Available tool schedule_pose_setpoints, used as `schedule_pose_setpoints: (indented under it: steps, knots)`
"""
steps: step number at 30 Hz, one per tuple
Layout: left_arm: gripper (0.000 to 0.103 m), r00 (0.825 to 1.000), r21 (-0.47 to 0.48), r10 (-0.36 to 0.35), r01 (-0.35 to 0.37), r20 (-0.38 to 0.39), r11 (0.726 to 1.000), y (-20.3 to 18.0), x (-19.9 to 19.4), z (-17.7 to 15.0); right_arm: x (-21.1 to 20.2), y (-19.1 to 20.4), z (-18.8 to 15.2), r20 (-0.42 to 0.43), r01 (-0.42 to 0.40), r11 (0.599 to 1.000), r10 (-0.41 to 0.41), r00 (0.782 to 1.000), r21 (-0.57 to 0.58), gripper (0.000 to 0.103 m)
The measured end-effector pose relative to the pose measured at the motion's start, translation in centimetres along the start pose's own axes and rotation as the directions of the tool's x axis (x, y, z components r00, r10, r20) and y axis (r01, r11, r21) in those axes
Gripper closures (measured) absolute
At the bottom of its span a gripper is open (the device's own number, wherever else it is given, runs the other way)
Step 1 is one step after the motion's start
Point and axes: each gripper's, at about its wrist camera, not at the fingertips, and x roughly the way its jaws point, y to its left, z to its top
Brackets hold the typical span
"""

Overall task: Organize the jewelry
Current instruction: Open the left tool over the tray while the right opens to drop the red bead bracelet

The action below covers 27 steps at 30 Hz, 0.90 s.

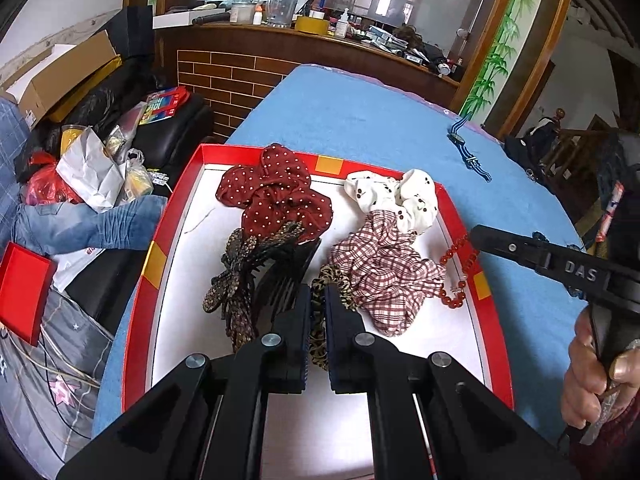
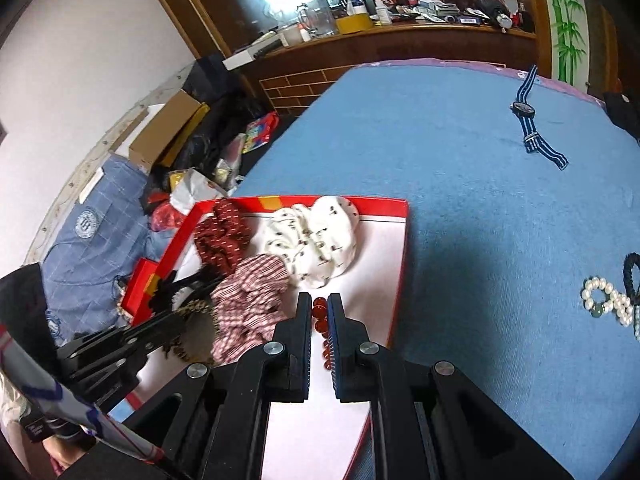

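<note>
Here, the left gripper (image 1: 318,300) fingers are pinching the leopard scrunchie (image 1: 320,320) and the right gripper (image 2: 320,308) fingers are clamping the red bead bracelet (image 2: 322,328), both over the red tray (image 1: 176,200); lowering each onto bare white lining before releasing should be keeping them untangled.

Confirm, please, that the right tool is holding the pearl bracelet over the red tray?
Not quite: the right tool holds the red bead bracelet over the red tray; the pearl bracelet lies on the blue cloth, as the right wrist view shows.
</note>
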Motion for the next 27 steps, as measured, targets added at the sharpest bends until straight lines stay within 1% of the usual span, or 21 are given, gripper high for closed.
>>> schedule_pose_setpoints:
  steps: [6, 12, 19, 25, 26, 27]
  knots:
    - [0.097, 1.0, -0.003, 0.002, -0.002, -0.019, 1.0, 0.3, 1.0, 0.1, 2.0, -0.6, 0.6, -0.024, 0.017, 1.0, -0.016, 1.0, 0.012, 0.095]
    - [0.097, 1.0, -0.001, 0.006, -0.007, -0.019, 1.0, 0.3, 1.2, 0.2, 3.2, -1.0, 0.9, -0.036, 0.033, 0.999, -0.032, 0.999, 0.024, 0.095]
    - [0.097, 1.0, 0.015, 0.025, -0.025, -0.01, 1.0, -0.1, 1.4, 0.4, 3.5, -1.0, 1.1, -0.042, 0.037, 0.999, -0.036, 0.998, 0.022, 0.094]
    - [0.096, 0.999, 0.017, 0.035, -0.035, 0.002, 0.999, -0.4, 0.8, 0.6, 2.7, -1.1, 1.1, -0.023, 0.029, 0.999, -0.028, 0.999, 0.027, 0.094]
    - [0.095, 0.999, 0.014, 0.035, -0.035, 0.003, 0.999, -0.4, 0.7, 0.7, 2.6, -1.2, 1.1, -0.021, 0.023, 0.999, -0.023, 1.0, 0.029, 0.094]
    - [0.091, 0.999, 0.012, 0.036, -0.036, 0.004, 0.999, -0.5, 0.6, 0.8, 2.5, -1.2, 1.1, -0.02, 0.02, 0.999, -0.02, 1.0, 0.031, 0.094]
